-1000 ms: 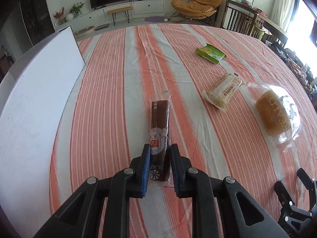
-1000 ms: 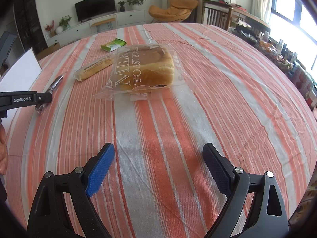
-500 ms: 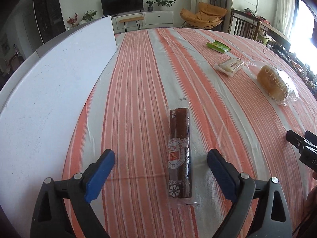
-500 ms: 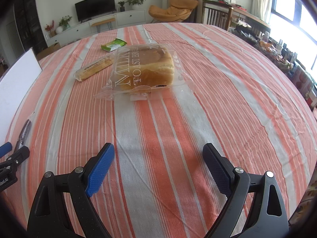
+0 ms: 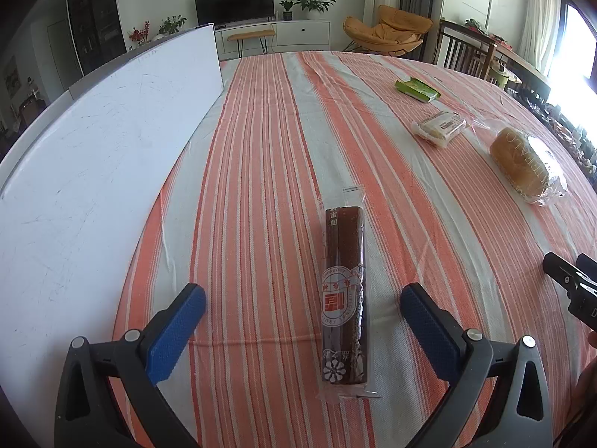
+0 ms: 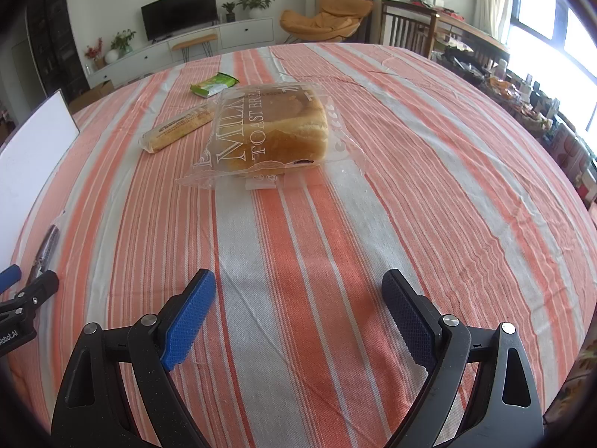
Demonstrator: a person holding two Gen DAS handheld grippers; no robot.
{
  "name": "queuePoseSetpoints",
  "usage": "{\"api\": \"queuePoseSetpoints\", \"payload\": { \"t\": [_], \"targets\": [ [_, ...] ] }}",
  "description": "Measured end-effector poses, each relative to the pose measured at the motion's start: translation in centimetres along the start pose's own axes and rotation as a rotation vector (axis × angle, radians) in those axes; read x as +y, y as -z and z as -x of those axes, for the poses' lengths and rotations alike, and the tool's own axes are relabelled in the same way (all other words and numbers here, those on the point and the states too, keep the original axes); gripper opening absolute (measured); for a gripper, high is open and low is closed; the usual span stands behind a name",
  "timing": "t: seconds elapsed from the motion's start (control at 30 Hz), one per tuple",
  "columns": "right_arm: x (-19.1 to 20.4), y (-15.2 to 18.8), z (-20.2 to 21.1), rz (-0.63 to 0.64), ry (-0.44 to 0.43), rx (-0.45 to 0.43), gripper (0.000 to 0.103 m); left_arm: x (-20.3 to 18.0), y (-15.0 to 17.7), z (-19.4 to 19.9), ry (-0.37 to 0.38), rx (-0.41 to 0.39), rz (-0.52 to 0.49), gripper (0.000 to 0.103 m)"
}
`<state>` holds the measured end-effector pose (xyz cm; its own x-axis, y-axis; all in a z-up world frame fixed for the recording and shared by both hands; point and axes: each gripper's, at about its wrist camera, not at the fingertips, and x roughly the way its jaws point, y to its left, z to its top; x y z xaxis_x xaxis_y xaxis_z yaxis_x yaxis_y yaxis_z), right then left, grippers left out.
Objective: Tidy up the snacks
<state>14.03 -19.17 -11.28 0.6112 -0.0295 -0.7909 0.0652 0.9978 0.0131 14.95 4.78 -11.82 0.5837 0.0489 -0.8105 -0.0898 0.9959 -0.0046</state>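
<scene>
On striped tablecloth (image 6: 335, 261), wrapped snacks (image 6: 268, 134).

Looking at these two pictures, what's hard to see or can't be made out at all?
- Dark snack bar: right view shows only a thin sliver at the left edge.
- Green packet: print too small in either view.
- Toast bread bag: left view, lettering warped near the edge.
- Right gripper: left view, cut off by the frame.

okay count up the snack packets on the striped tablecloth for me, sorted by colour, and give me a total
Dark brown: 1, the long fruit bar packet
Green: 1, the small green packet
Pale yellow: 1, the cracker-like packet
Clear bag with golden loaf: 1, the milk toast bread
Total: 4
</scene>
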Motion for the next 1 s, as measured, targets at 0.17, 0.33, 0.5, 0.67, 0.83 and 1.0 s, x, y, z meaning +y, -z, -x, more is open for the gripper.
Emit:
{"api": "queuePoseSetpoints", "payload": {
  "t": [0.17,0.33,0.5,0.67,0.83,1.0],
  "targets": [
    [0.0,0.0,0.0,0.0,0.0,0.0,0.093,0.0,0.0,0.0,0.0,0.0,0.0,0.103],
    [0.0,0.0,0.0,0.0,0.0,0.0,0.093,0.0,0.0,0.0,0.0,0.0,0.0,0.103],
    [0.0,0.0,0.0,0.0,0.0,0.0,0.093,0.0,0.0,0.0,0.0,0.0,0.0,0.103],
    [0.0,0.0,0.0,-0.001,-0.002,-0.001,0.093,0.0,0.0,0.0,0.0,0.0,0.0,0.103],
    [2.0,-1.4,2.7,-0.007,-0.177,0.0,0.091,0.0,0.0,0.0,-0.001,0.0,0.0,0.103],
    [8.0,-9.4,3.0,0.001,-0.472,0.082,0.091,0.0,0.1,0.0,0.0,0.0,0.0,0.103]
  ]
}}
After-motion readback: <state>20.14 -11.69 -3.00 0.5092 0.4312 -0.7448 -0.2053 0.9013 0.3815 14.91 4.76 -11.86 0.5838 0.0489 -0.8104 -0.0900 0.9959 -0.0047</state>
